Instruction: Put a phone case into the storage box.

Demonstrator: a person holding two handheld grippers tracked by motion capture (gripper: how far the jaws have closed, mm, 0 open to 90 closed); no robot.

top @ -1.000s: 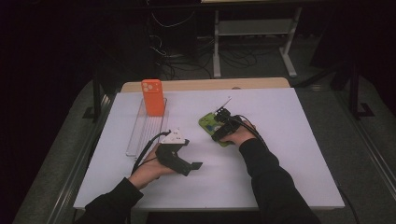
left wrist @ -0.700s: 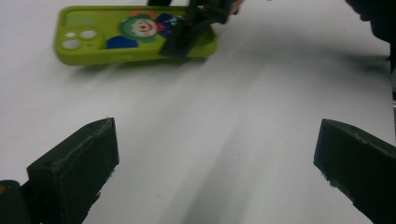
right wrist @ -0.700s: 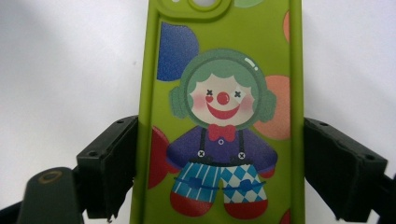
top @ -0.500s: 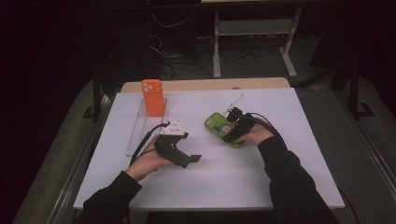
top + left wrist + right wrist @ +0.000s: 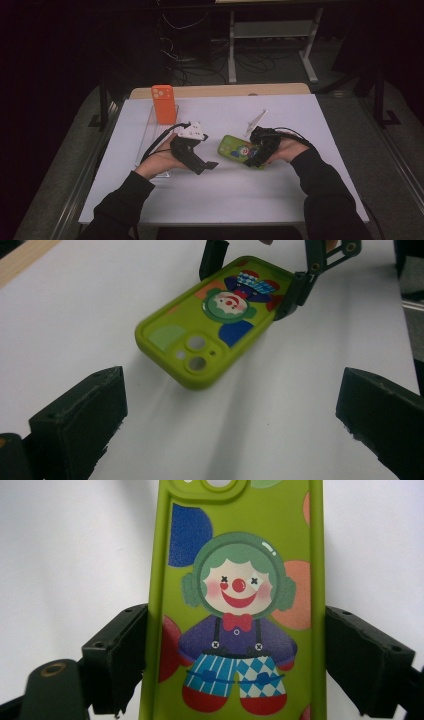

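since 1 s ago the right gripper (image 5: 256,151) and the green case (image 5: 235,148) have slid toward the right of the high view, and the left gripper (image 5: 200,161) sits a little lower and nearer the centre.

the case is a glossy lime-green phone shell with rounded corners, a raised camera block with round cut-outs, and a printed clown in blue striped and checked trousers over coloured dots. in the high view it is at centre frame over the white table (image 5: 300,200), camera end pointing left. in the left gripper view the case (image 5: 215,320) looks tilted, camera end raised with a soft shadow under it.

the right gripper's matte black, blocky jaws press the 2 long edges of the case (image 5: 240,605) near its bottom end, closed on it. the right hand (image 5: 287,150) reaches in from the lower right, wrist low.

the left gripper's jaws stand wide apart in its own view, holding nothing, aimed at the case's camera end. the left hand (image 5: 160,160) lies palm-in at left centre.

an orange phone (image 5: 163,104) stands upright at upper left on a clear tray (image 5: 145,145). a small white stand (image 5: 255,122) sits just above the right gripper.
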